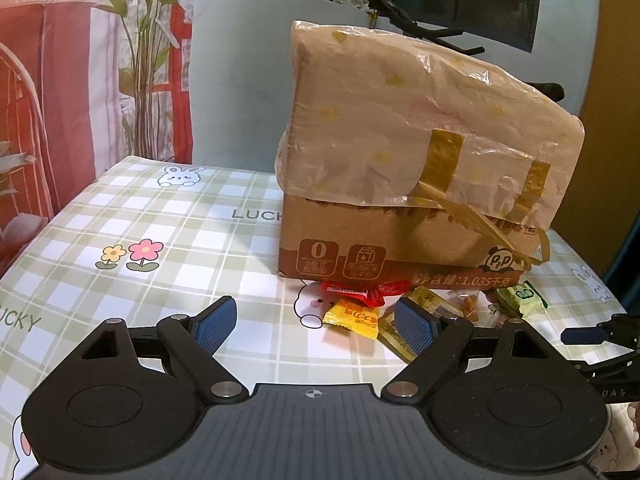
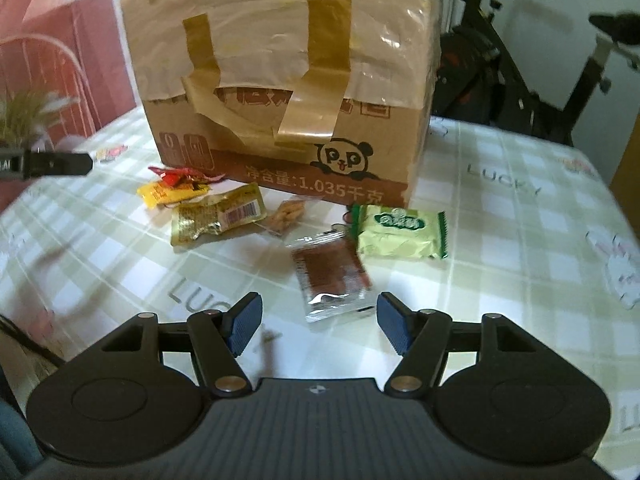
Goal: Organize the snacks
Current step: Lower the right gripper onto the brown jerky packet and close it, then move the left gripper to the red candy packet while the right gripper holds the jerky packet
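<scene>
While both grippers hung over the checked tablecloth (image 2: 500, 240) with nothing in them, the job looked to be at its very start: picking the first snack from the loose scatter in front of the taped cardboard box (image 2: 280, 80). The right gripper (image 2: 318, 320) had its jaws about half open and empty, with the clear packet of brown strips (image 2: 330, 276) lying flat just ahead of them and roughly centred on the gap. The left gripper (image 1: 312, 322) stood wide open, also empty, near the yellow packet (image 1: 352, 318) and the red wrapper (image 1: 360, 290); its right finger overlapped the gold foil packet (image 2: 218, 218) in its own view, though whether it touched could not be told.

The other snacks lay close together along the foot of the box: a small clear bag of nuts (image 2: 290, 212) and a green packet (image 2: 400, 234), the latter just beside the strip packet's far end.

My reading was that the next move called for the right gripper to come down over the strip packet and close across its narrow width; being thin and flat, it would probably need a pad slid under an edge. The box face blocked travel beyond the snacks, and the green packet crowded one side. Open cloth lay to the right of the pile and in front of both grippers, while the table's edge fell away at far right
</scene>
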The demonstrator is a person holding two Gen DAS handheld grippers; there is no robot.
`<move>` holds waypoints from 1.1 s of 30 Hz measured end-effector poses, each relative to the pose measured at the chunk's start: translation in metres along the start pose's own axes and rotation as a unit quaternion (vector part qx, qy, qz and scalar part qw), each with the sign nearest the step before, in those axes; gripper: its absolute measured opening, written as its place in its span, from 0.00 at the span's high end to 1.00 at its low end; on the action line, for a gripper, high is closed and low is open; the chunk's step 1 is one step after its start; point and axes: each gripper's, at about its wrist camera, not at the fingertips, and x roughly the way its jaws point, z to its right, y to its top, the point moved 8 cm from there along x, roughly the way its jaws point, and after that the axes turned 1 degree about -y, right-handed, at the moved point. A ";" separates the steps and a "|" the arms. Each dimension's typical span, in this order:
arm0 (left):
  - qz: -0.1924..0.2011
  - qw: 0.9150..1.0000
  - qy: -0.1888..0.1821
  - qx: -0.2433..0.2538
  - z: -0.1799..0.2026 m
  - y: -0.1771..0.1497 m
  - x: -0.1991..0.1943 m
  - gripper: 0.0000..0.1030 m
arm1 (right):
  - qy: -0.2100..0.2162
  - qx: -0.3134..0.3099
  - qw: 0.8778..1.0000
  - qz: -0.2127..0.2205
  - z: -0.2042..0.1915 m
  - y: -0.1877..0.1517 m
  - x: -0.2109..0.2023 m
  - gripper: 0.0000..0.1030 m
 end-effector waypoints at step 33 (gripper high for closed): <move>-0.016 1.000 -0.002 0.003 0.002 -0.009 0.007 0.15 | 0.021 0.019 0.999 0.033 -0.019 0.008 0.033 0.52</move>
